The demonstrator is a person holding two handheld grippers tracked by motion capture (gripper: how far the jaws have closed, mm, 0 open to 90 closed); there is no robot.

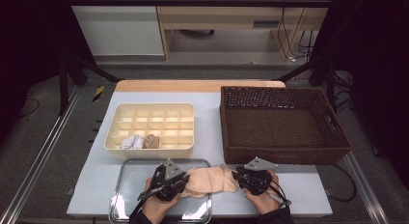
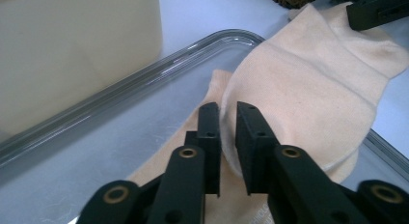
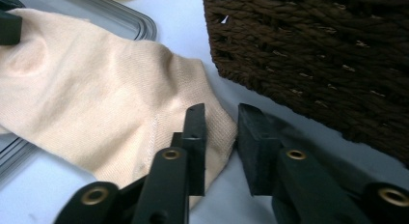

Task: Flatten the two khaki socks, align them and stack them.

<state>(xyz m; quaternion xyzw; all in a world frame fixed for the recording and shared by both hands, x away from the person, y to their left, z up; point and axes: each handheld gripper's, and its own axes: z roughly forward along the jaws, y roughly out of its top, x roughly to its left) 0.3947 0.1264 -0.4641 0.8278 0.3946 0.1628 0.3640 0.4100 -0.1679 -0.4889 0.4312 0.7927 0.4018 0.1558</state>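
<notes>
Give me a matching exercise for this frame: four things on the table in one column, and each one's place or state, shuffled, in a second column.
Things:
1. peach sock
2. wicker basket
3. compartment organiser
4. metal tray

Places or states:
A. cream-coloured, with two rolled socks in its near row
B. dark brown, nothing inside, at the right of the table
C. lies partly over the tray's rim, between the two grippers
D. shiny, at the table's near edge in front of the organiser

Pairs: 1-C, 2-B, 3-A, 4-D
</notes>
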